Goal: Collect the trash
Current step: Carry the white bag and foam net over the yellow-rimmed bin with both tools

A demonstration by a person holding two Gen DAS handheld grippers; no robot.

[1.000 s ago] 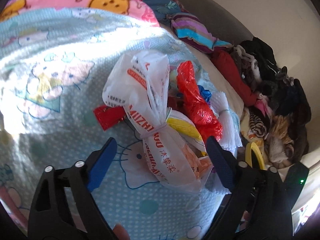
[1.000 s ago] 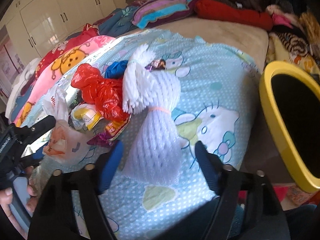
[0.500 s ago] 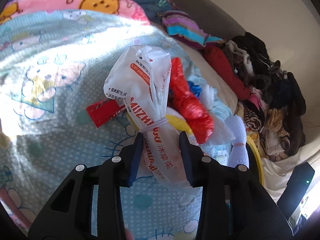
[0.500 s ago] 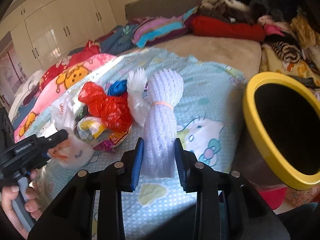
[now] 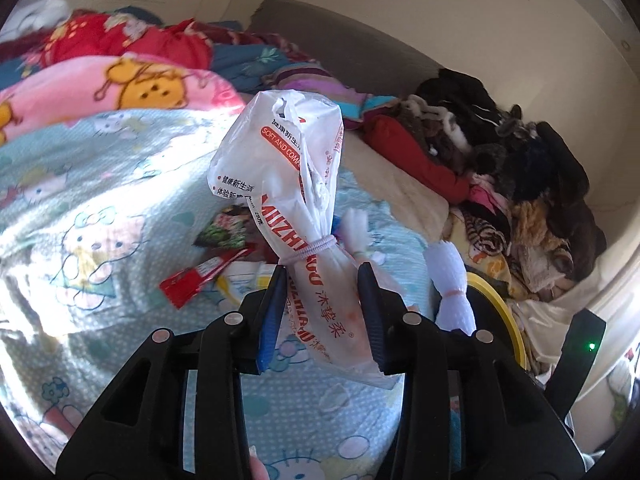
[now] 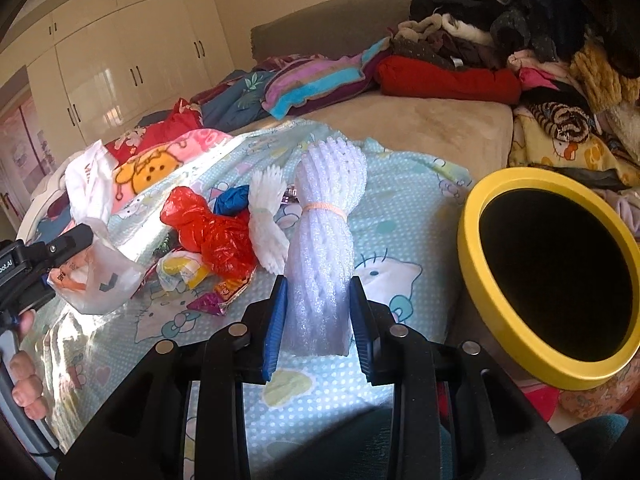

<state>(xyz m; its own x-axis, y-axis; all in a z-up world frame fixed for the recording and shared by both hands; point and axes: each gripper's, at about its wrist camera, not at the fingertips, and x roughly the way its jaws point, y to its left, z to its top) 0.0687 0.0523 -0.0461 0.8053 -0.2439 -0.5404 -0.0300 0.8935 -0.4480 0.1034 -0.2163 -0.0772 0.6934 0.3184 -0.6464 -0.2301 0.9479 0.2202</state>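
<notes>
My left gripper [image 5: 322, 312] is shut on a tied white plastic bag with red print [image 5: 296, 200] and holds it up above the bed. My right gripper [image 6: 318, 320] is shut on a white foam net bundle [image 6: 324, 252] tied with a rubber band, lifted off the sheet. The same bundle shows in the left wrist view [image 5: 450, 284]. A yellow-rimmed trash bin [image 6: 552, 276] stands open at the bed's edge, right of the right gripper. More trash lies on the blue sheet: a red plastic bag [image 6: 212, 232], a second foam net [image 6: 266, 220], a blue wad [image 6: 234, 198], wrappers [image 5: 200, 278].
Blue cartoon-print sheet [image 6: 400, 248] covers the bed. Folded blankets [image 5: 120, 84] lie at the far side. A heap of clothes [image 6: 520, 32] is piled at the headboard side behind the bin. White wardrobe doors [image 6: 120, 72] stand beyond the bed.
Both grippers closed on their items about half a second ago and have since lifted them. The left wrist view now tilts up, showing more of the room.
</notes>
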